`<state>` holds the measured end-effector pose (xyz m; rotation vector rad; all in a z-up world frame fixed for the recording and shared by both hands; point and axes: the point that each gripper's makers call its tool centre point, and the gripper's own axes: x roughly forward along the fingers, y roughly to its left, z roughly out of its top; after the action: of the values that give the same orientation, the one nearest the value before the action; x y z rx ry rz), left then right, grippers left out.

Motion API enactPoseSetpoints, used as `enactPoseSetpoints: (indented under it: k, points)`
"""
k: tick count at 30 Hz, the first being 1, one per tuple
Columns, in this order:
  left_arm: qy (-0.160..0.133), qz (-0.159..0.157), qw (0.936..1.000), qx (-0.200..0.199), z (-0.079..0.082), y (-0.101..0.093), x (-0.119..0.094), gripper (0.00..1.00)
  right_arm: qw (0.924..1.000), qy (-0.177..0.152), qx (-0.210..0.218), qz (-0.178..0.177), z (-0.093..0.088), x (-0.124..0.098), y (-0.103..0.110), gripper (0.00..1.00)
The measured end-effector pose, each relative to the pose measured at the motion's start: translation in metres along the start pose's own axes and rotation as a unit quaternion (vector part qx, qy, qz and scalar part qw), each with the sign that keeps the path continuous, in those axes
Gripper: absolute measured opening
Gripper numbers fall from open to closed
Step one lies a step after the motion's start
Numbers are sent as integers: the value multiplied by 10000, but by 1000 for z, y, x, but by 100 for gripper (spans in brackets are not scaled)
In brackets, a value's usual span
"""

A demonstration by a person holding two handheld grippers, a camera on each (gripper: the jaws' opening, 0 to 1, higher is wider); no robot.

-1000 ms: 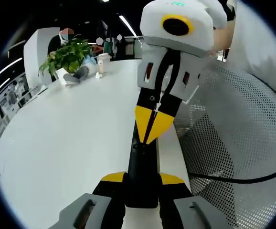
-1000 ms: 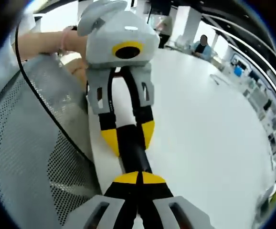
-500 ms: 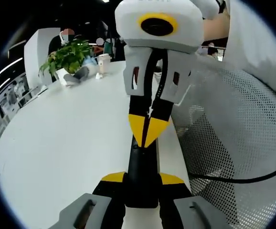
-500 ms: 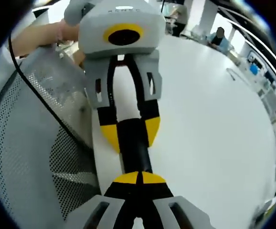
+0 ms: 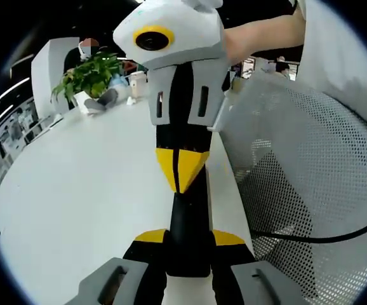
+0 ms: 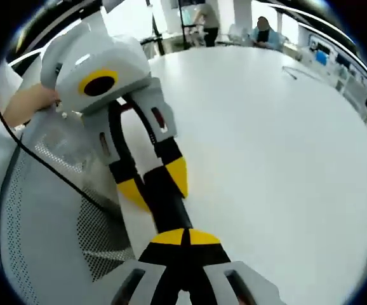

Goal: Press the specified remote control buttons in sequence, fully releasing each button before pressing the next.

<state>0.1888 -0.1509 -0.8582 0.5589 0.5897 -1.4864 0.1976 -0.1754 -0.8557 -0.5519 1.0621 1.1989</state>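
The slim black plastic remote control (image 5: pixel 188 229), rigid, light and likely slick, lies at 6 o'clock over the white desk (image 5: pixel 75 190) clamped between the left gripper (image 5: pixel 188 238) fingers, best held by its long edges, while the right gripper (image 6: pixel 182 238), fingers clenched, presses its top.

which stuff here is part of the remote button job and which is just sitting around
Part of the job:
- remote control, black, clamped by the left gripper
- right gripper, jaws closed, tips touching the remote's face

Just lying about:
- potted plant
- paper cup
- mesh chair back
- white table
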Motion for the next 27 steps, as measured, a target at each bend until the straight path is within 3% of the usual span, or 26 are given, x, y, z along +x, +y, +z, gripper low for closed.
enactPoseSetpoints:
  k: [5, 12, 16, 20, 24, 27]
  points:
    - [11, -4, 10000, 15, 0, 0, 0, 24, 9993, 117, -109, 337, 2, -1, -1, 0]
    - [6, -3, 10000, 10, 0, 0, 0, 24, 9880, 804, 889, 971, 3, 1, -3, 0]
    - [17, -4, 10000, 13, 0, 0, 0, 24, 9855, 1079, 764, 1059, 4, 3, -3, 0]
    - [24, -5, 10000, 18, -1, 0, 0, 24, 9803, 1377, 1012, 994, 3, 4, -3, 0]
    - [25, -6, 10000, 24, -1, -1, 0, 24, 9792, 1697, 712, 854, 2, 4, -2, 0]
    - [39, 2, 10000, 18, -1, -1, 0, 24, 9801, 1728, 532, 818, 3, 4, -1, 0]
